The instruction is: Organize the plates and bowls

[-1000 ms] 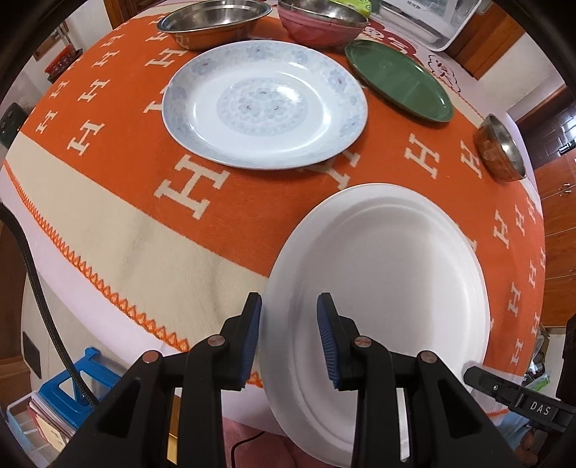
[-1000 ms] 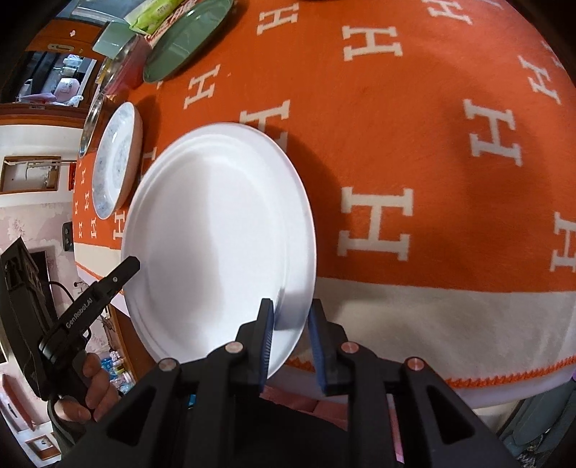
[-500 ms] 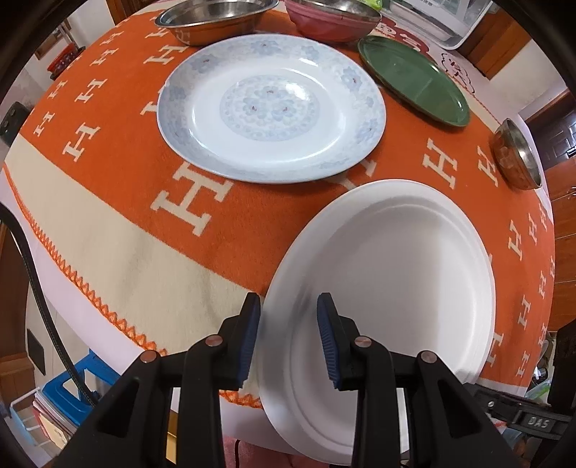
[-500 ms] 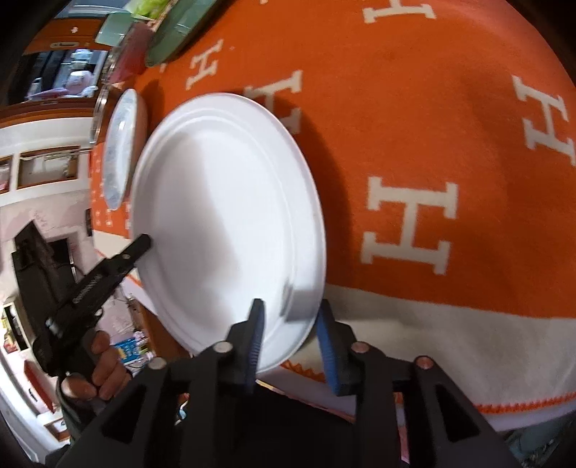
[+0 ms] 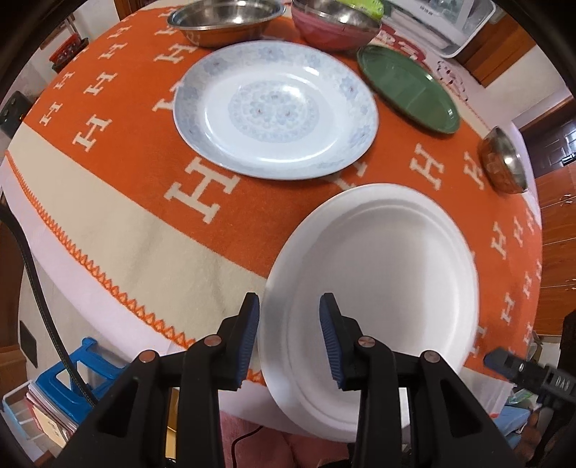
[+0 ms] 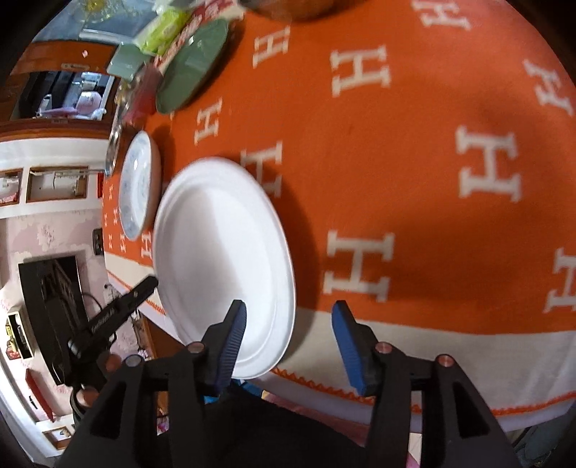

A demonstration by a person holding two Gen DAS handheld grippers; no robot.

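**White plate hangs over the table edge, one gripper around its rim**

White plate (image 5: 378,284) is the piece in hand: it sits at the near edge of the orange H-patterned tablecloth (image 5: 118,151), with its near part jutting out past the cloth's zigzag border. Just beyond it lies the blue-patterned plate (image 5: 275,108), close but not touching. Farther back from the white plate are a green plate (image 5: 408,88), a steel bowl (image 5: 223,19) and a pink bowl (image 5: 334,27), with a small metal bowl (image 5: 504,160) off to the far right.

The left gripper (image 5: 289,336) has its blue pads set apart on either side of the white plate's near rim, not closed on it as far as I can see (there is a clear gap on both sides). The right gripper (image 6: 289,336) is spread wide; the plate's edge lies by its left pad, and nothing is held between the jaws.

My reading is that the plate is being taken up for stacking, probably onto the blue-patterned plate. The next move would call for the left jaws to close firmly on the rim, then a level lift clear of the cloth. With so much of the plate overhanging, a light pinch could let it tip toward the floor.
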